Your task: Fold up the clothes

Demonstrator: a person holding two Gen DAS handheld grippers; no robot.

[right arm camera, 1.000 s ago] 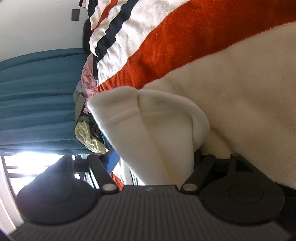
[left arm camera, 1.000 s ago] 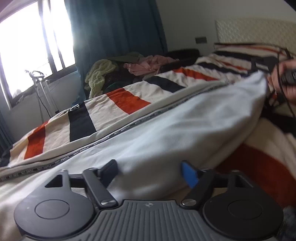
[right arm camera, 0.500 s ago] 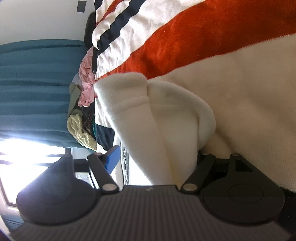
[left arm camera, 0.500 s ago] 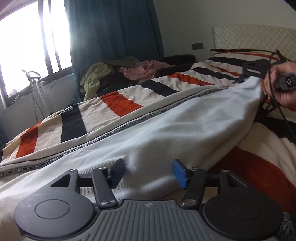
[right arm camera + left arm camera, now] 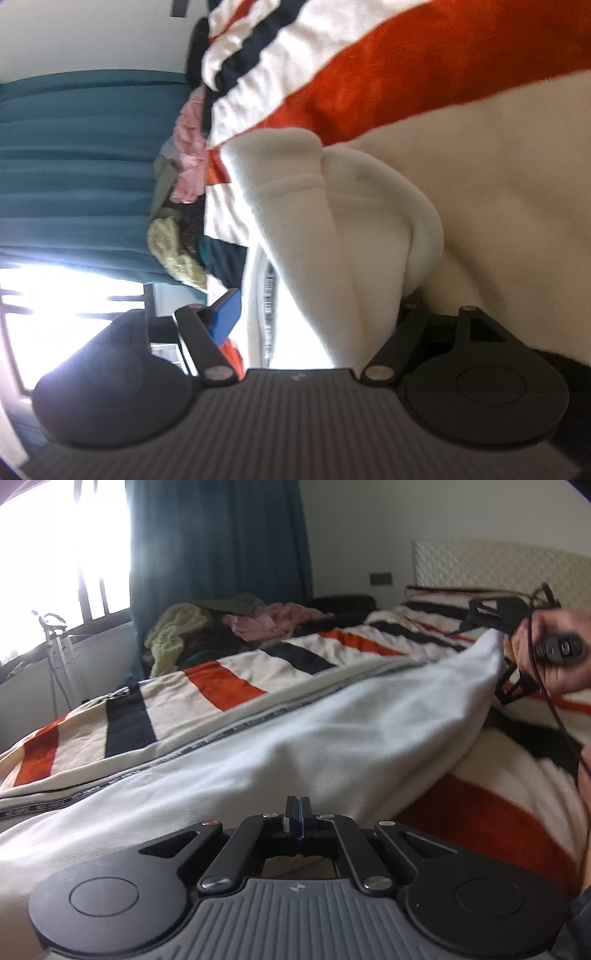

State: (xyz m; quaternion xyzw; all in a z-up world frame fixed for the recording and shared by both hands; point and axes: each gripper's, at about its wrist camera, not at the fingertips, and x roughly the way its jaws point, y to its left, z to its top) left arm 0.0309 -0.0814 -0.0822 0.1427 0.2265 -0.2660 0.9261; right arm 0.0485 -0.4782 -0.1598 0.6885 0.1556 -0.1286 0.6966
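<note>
Left wrist view: white garment (image 5: 295, 738) lies stretched across the striped blanket (image 5: 221, 686) on the bed, its long axis running from the near lower left up to the far right. Left gripper (image 5: 295, 812) sits at the near end; its jaws have just been closing and now stand fully together, pads meeting. Whether a thin edge of cloth is pinched between them I cannot tell, since the garment lies right under and ahead of the tips. At the far end a hand (image 5: 554, 661) holds the right gripper (image 5: 495, 646) against the raised corner of the cloth. Right wrist view, rolled on its side: right gripper (image 5: 317, 314) has its jaws wide, with a thick folded bundle of the garment (image 5: 332, 229) filling the gap; the blue pad (image 5: 225, 314) appears clear of the fabric, the other finger is hidden behind it. Judgement: the coming fold turns on this end-to-end axis, each gripper nearest its own end. Pile of clothes (image 5: 221, 627) waits beyond, by the curtain (image 5: 221, 542).
</note>
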